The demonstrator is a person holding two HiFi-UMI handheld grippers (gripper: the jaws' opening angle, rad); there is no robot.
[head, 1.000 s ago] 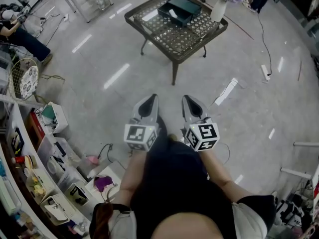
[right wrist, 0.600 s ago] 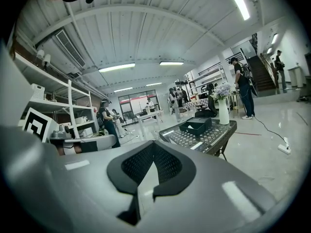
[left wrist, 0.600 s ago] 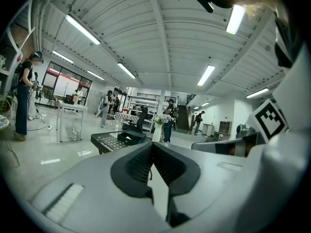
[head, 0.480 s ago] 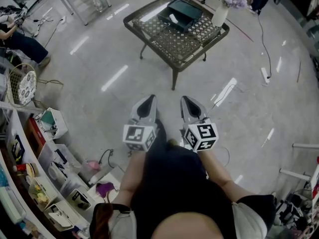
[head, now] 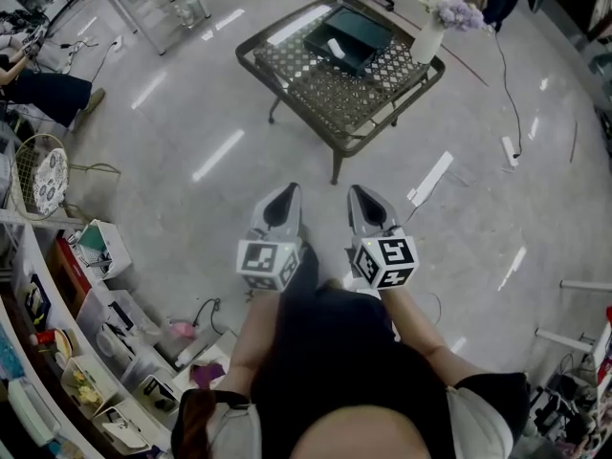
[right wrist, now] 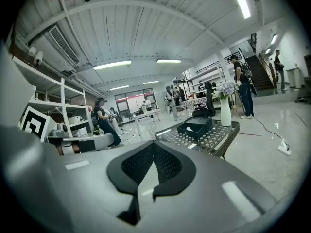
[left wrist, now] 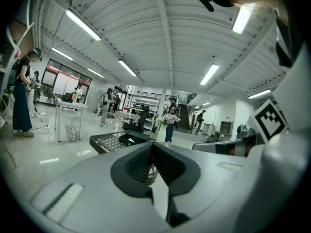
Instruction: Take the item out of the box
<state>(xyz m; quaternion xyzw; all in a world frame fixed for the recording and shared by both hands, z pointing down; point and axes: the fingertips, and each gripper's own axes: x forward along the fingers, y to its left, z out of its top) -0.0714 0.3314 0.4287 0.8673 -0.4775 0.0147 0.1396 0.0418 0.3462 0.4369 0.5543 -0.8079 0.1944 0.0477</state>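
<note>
I am holding the left fingers (head: 281,208) and right fingers (head: 368,208) side by side, both pressed fully together and gripping nothing. Nothing is within reach, so closed fingers are probably just staying compact. The box (head: 349,36) is sitting open on the counter (head: 337,140) at 12 o'clock, well apart, with a white item (head: 333,47) lying inside. A vase (head: 430,38) is standing at the box's 3 o'clock, likely demanding clearance.
</note>
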